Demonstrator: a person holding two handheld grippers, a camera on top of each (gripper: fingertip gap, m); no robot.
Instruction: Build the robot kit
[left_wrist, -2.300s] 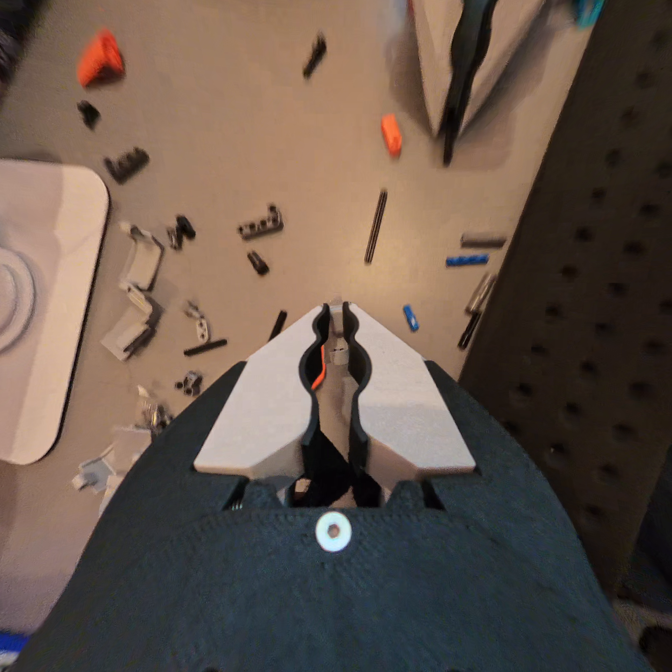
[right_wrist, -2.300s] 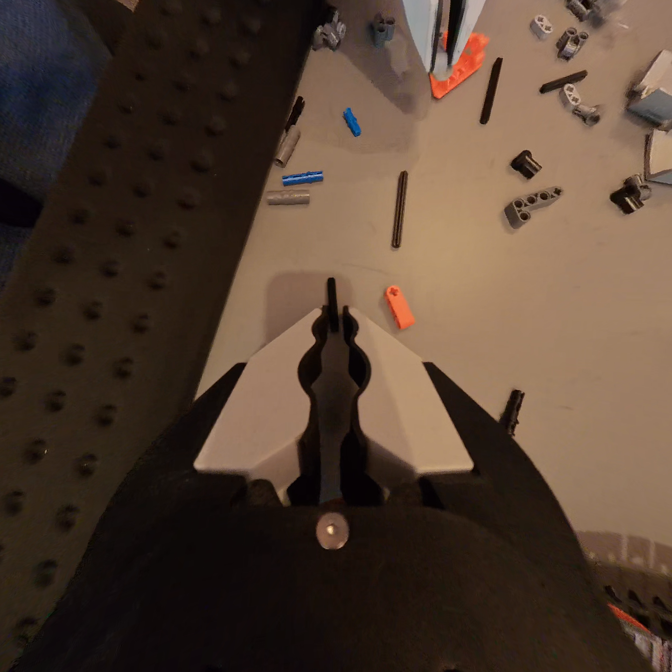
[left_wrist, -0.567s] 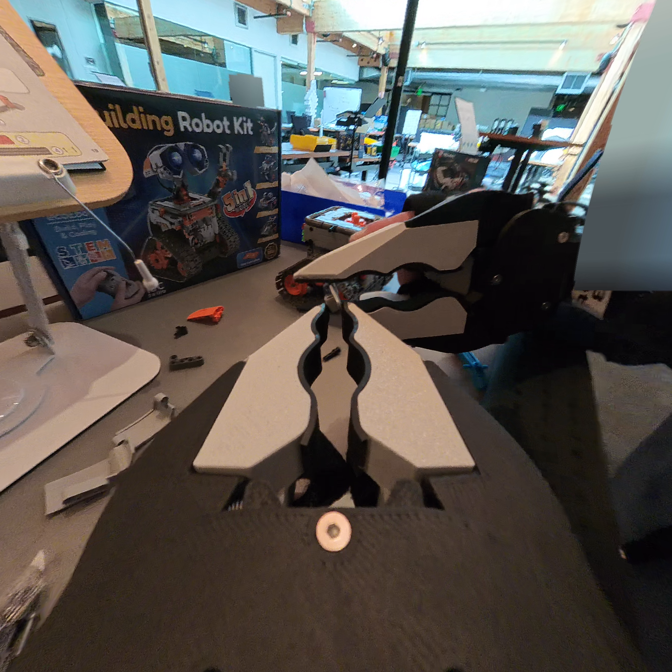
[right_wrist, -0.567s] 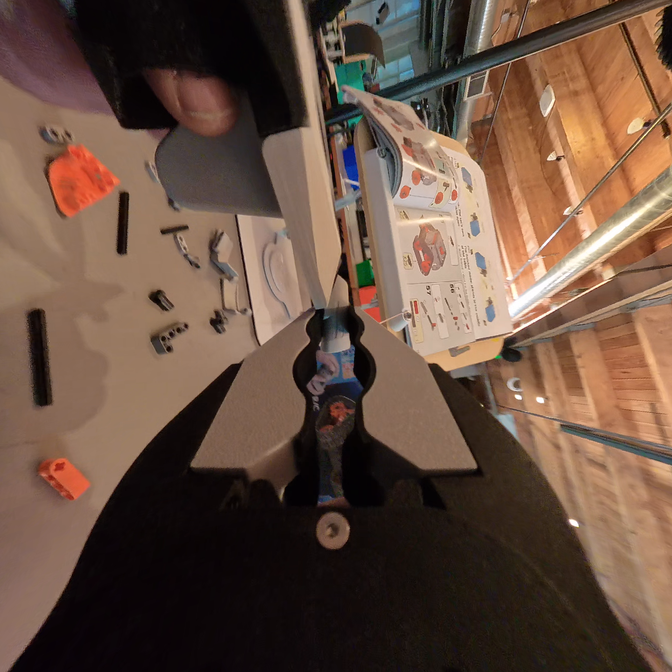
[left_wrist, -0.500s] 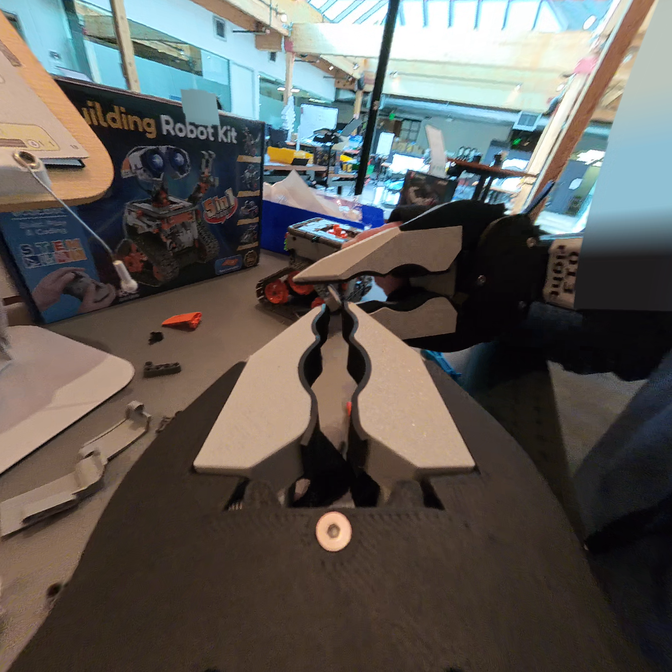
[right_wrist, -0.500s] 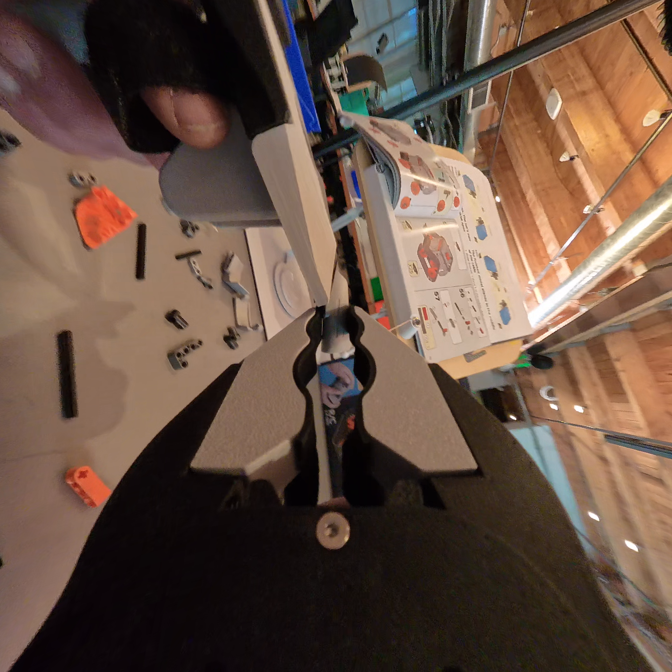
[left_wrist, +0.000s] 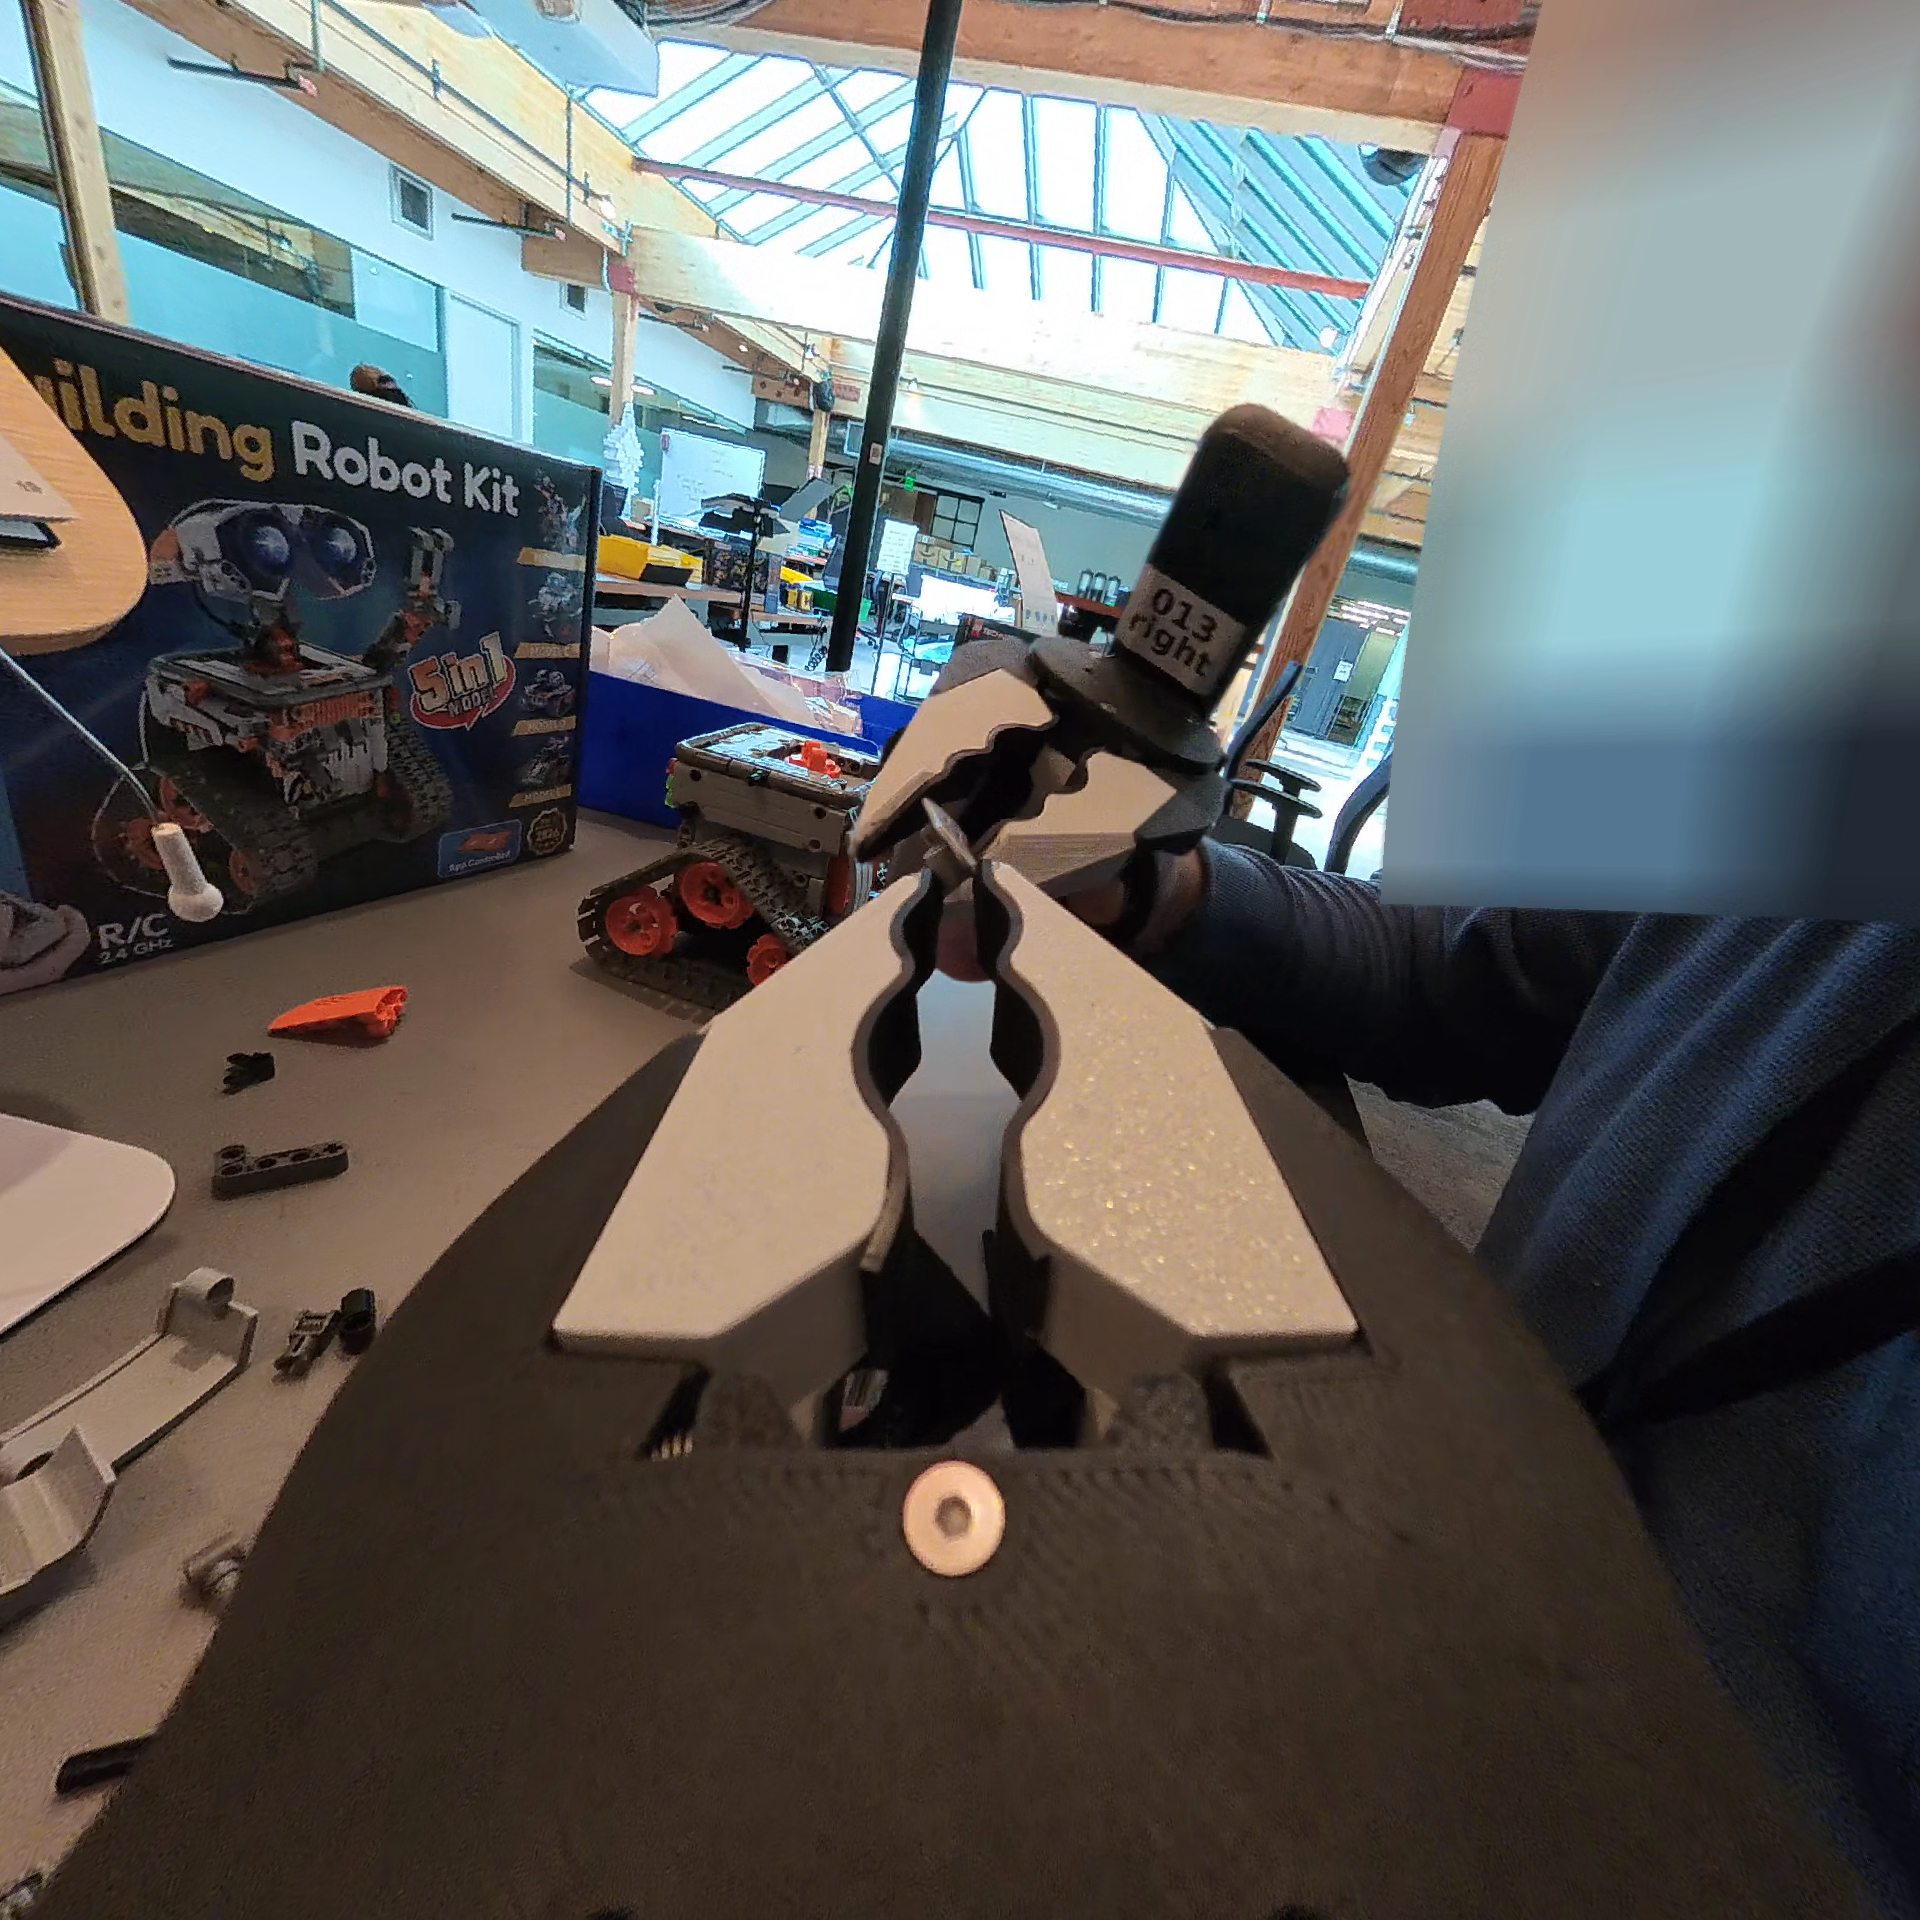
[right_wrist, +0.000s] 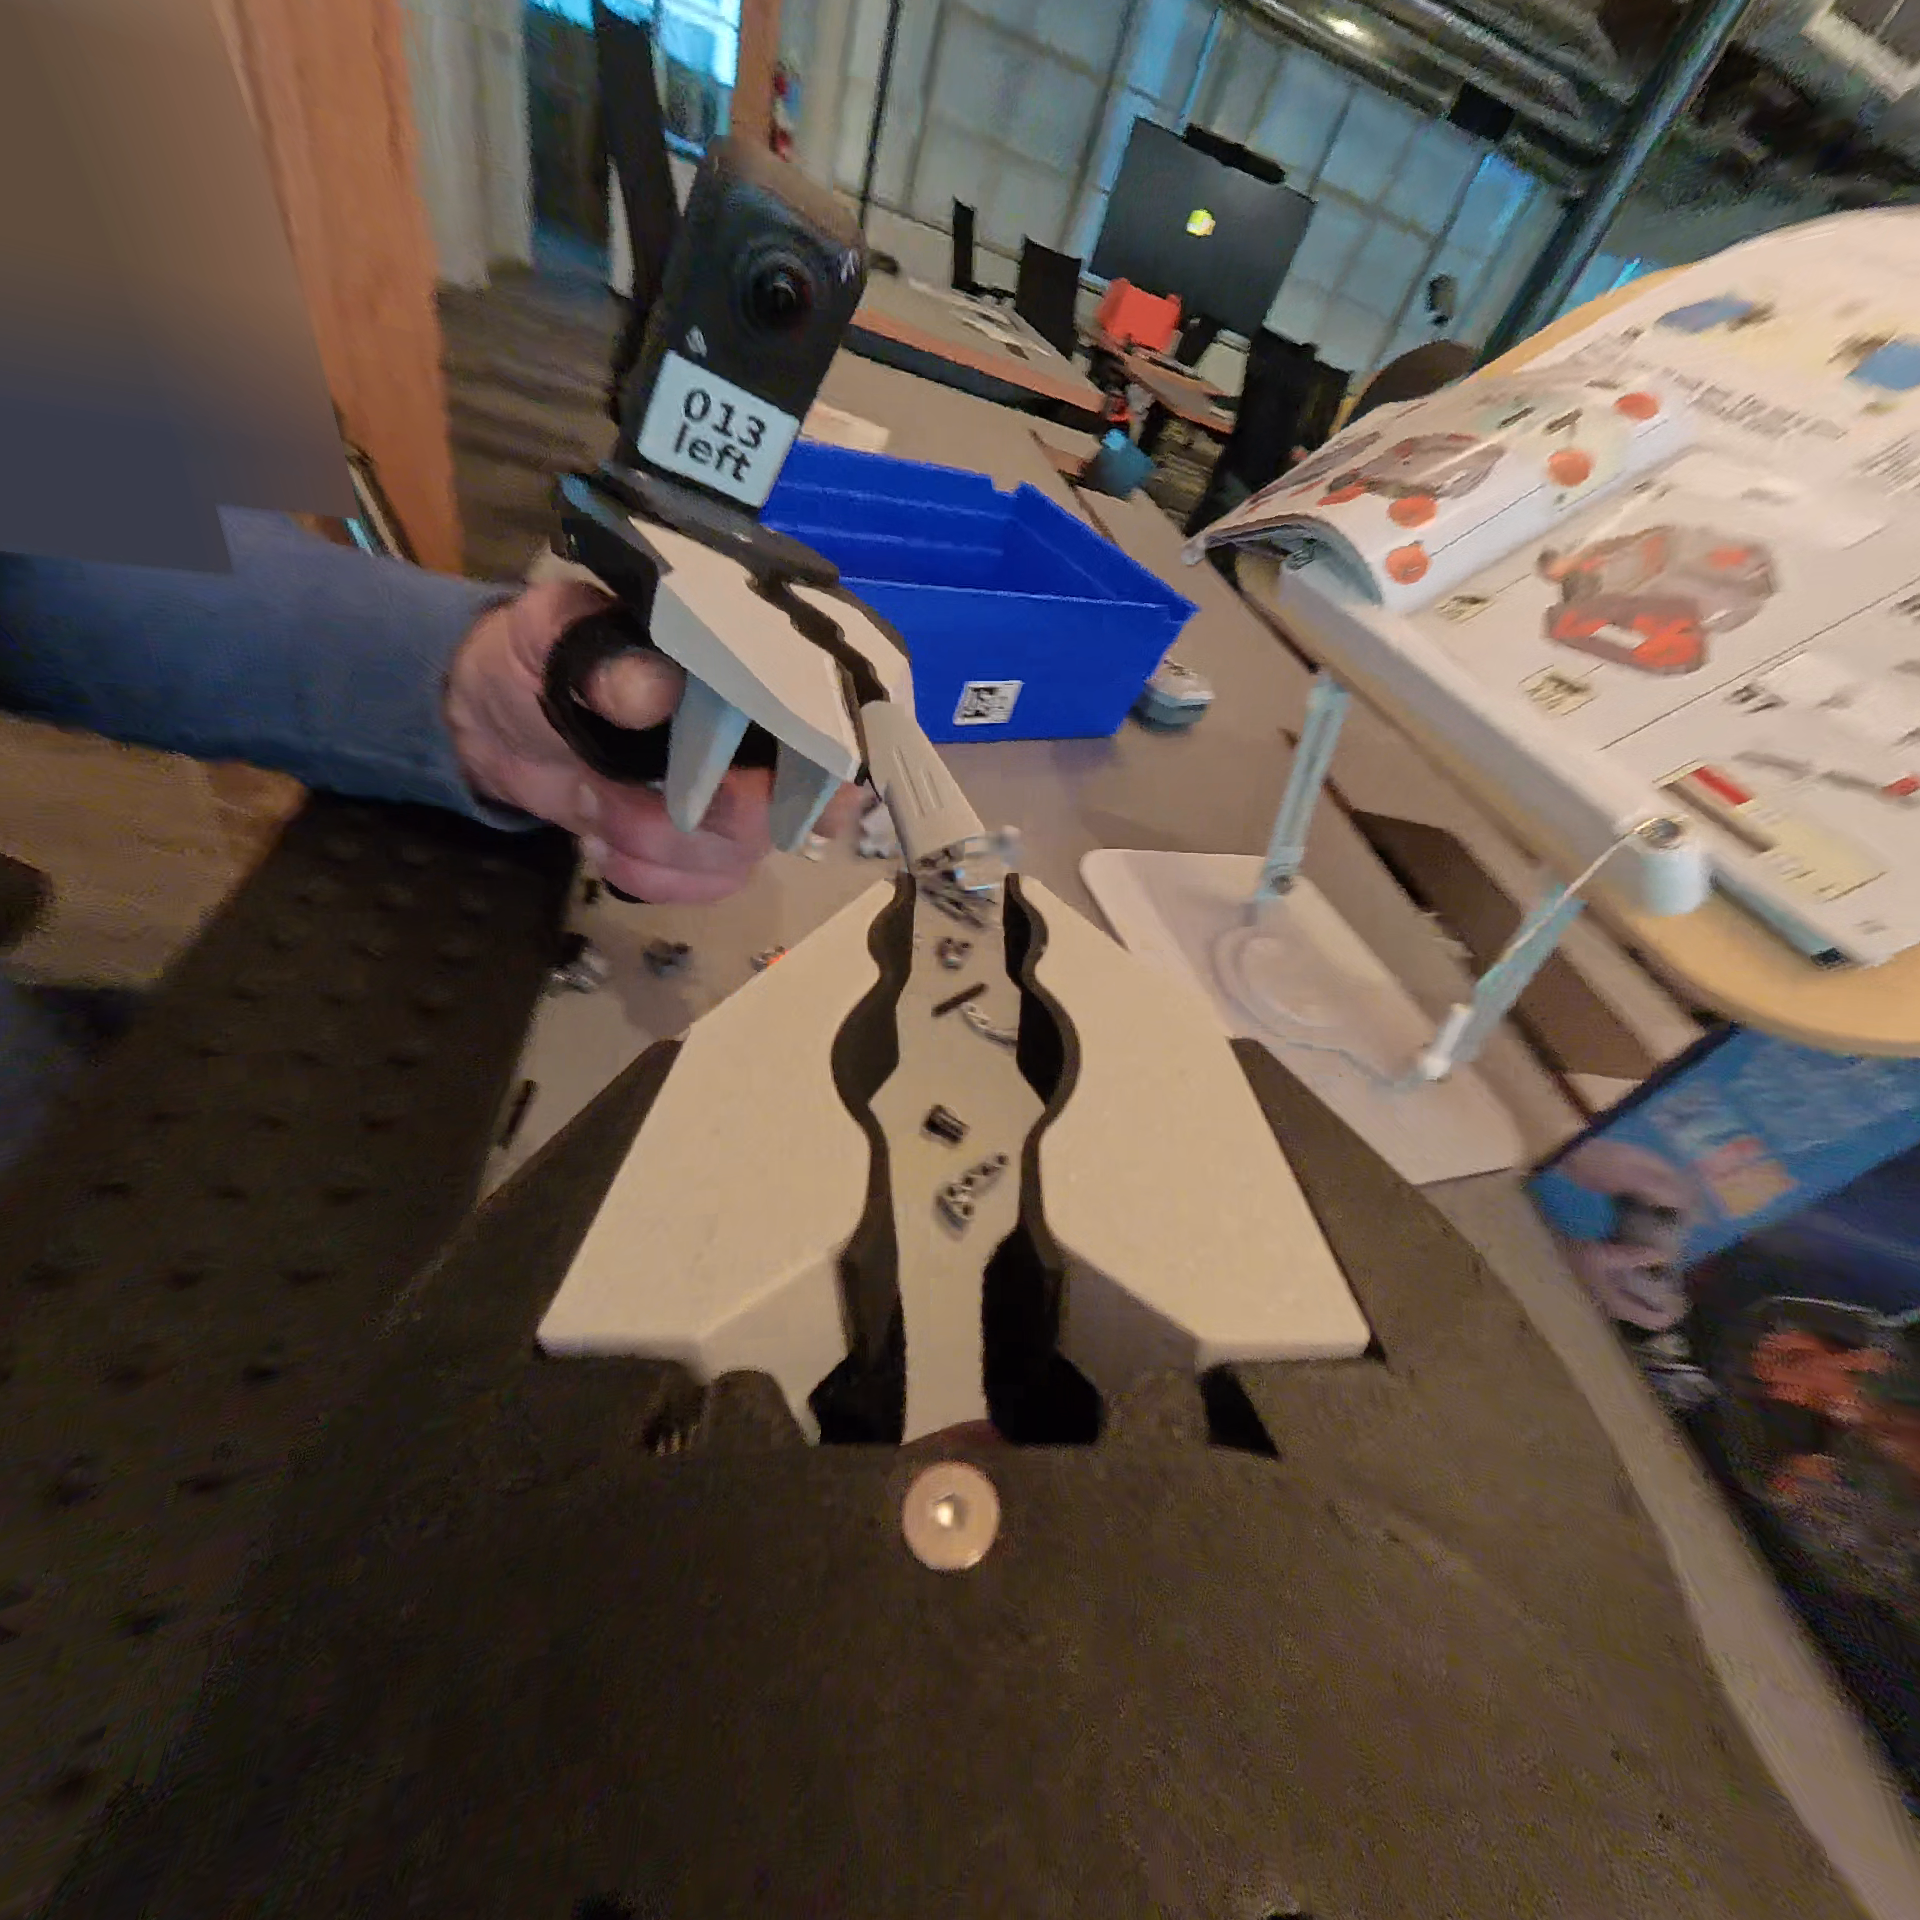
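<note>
Left wrist view: the left gripper (left_wrist: 954, 883) is nipped shut on a small grey part (left_wrist: 948, 836), raised to meet the right gripper (left_wrist: 914, 821) just ahead.

Right wrist view: the right gripper (right_wrist: 956, 883), jaws parted a little and empty, faces a grey peg (right_wrist: 920, 790) in the left gripper's tips.

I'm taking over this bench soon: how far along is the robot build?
Done: a tracked base stands assembled on the table. In hand: the left gripper grips a grey piece, whose tip meets the right gripper; whether that one grips anything is unclear. Left: loose parts, such as an orange piece and a dark beam, lie unused.
</note>
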